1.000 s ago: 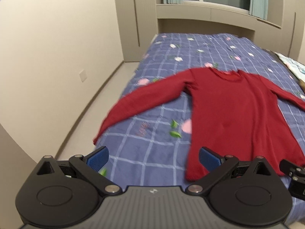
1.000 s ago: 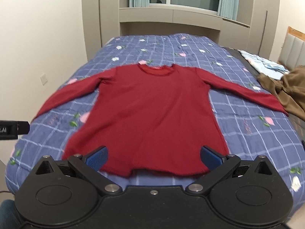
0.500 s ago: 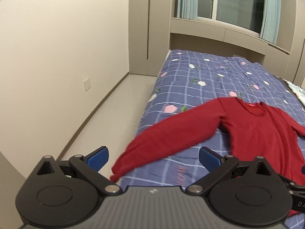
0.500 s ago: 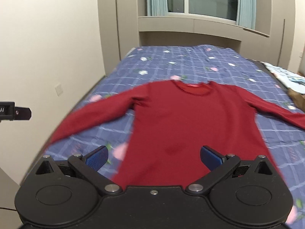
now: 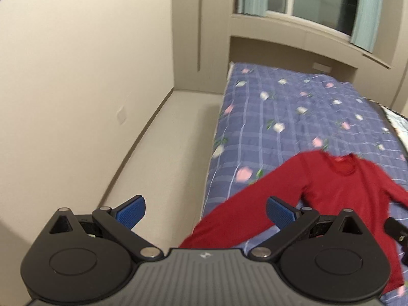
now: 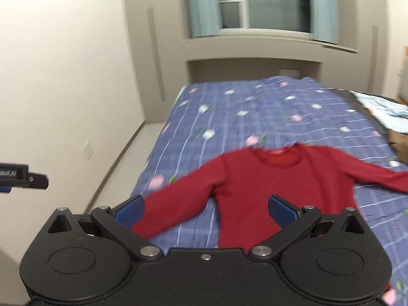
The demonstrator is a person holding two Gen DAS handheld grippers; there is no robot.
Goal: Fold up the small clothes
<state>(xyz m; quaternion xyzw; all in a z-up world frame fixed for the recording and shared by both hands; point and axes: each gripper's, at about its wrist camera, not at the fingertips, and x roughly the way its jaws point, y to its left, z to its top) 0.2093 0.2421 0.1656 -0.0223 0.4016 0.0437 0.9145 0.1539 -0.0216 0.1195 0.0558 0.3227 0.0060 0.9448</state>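
**Both grippers move to the sleeve side of the red top**

The red long-sleeved top (image 6: 285, 191) lies flat on the bed (image 6: 255, 112), front up, with both sleeves stretched out to the sides and the neckline pointing toward the window (image 6: 265, 2). Nothing of it is folded yet.

Compared with one second ago, both cameras now see the top from another place. Then the right view showed the whole garment with its hem nearest; now the hem is hidden below the tool, and the sleeve (image 5: 242, 211) on the wall side of the top fills the near part of both views. In the left view this sleeve passes between the fingers, and its cuff end near the bed edge is covered by the tool body.

The left gripper (image 5: 205, 210) has its fingers wide apart and holds nothing. The right gripper (image 6: 206, 210) is also wide and empty, above the sleeve and the body of the top.

In my judgement this shift means the first fold starts with this sleeve: the next move is probably to take it and bring it over the body.
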